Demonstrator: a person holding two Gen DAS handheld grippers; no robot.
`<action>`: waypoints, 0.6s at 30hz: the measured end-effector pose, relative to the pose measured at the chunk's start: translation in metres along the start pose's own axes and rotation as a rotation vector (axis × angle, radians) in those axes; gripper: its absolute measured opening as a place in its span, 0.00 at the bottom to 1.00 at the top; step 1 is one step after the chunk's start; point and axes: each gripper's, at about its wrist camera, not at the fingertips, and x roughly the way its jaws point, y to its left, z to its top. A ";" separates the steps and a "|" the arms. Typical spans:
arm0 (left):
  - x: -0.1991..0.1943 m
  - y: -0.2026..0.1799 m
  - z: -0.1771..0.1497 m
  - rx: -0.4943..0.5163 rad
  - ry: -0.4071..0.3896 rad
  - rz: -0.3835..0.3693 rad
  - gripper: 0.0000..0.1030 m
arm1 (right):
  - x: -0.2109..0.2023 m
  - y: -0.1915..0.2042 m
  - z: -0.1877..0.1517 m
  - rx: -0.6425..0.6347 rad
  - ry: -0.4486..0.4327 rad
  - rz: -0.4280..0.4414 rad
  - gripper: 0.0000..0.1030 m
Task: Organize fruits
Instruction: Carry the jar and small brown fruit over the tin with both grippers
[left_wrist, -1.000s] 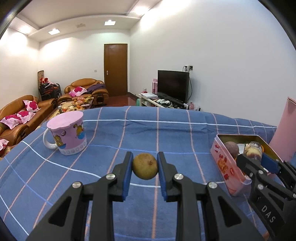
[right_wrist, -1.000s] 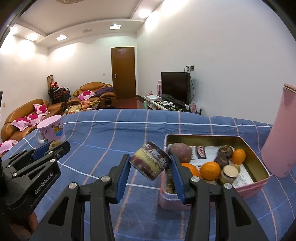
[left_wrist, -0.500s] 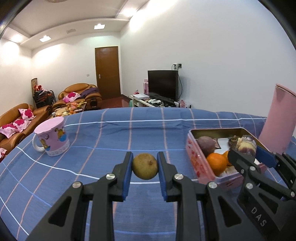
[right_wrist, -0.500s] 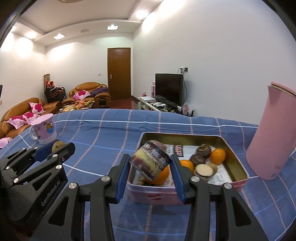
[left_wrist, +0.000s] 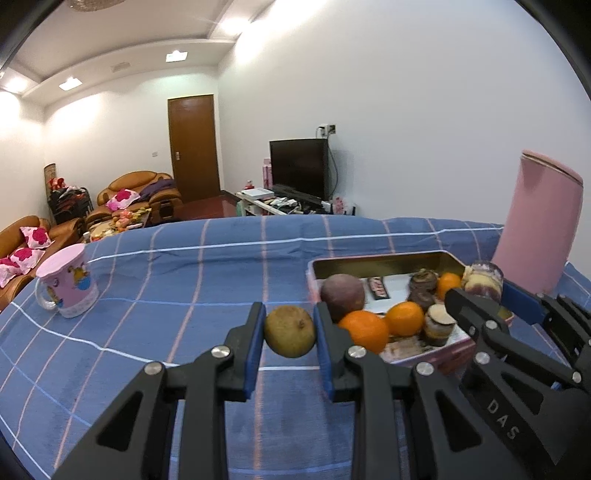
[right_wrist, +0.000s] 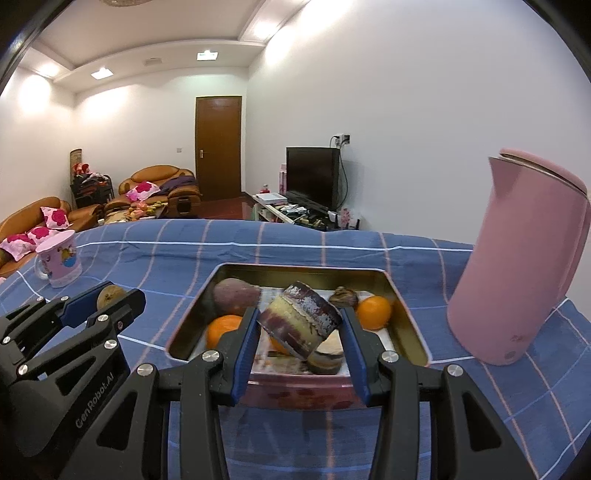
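The table under its blue checked cloth (left_wrist: 184, 280) lies beneath both claws. Ahead and to the right of the right gripper (right_wrist: 299, 328) stands a tall pink jug (right_wrist: 517, 266), upright and clear of the work. Directly in front of and below that claw sits the pink tin (right_wrist: 406, 317), open-topped, evidently the collecting place: it holds oranges (right_wrist: 373, 312), a dark purplish fruit (right_wrist: 236, 295) and some smaller brown pieces. Far off to the left of the left gripper (left_wrist: 290, 332) stands a pink mug (left_wrist: 66, 280), well apart from the tin.

The right gripper is clamped on a short cut section of purple-skinned cane (right_wrist: 299, 321), held tilted above the tin's near half, placed there, I judge, for dropping in. The left gripper is closed tight on a small brownish-green round fruit (left_wrist: 290, 331), carried above the cloth just left of the tin's near corner, seemingly waiting its turn. Neither piece is yet deposited.
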 end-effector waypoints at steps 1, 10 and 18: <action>0.000 -0.003 0.001 0.005 0.000 -0.003 0.27 | 0.000 -0.003 0.000 0.000 -0.001 -0.004 0.45; 0.002 -0.033 0.003 0.036 -0.006 -0.032 0.27 | 0.002 -0.029 0.001 0.019 -0.001 -0.040 0.45; 0.005 -0.048 0.005 0.043 0.006 -0.068 0.27 | 0.004 -0.043 0.002 0.016 -0.005 -0.058 0.45</action>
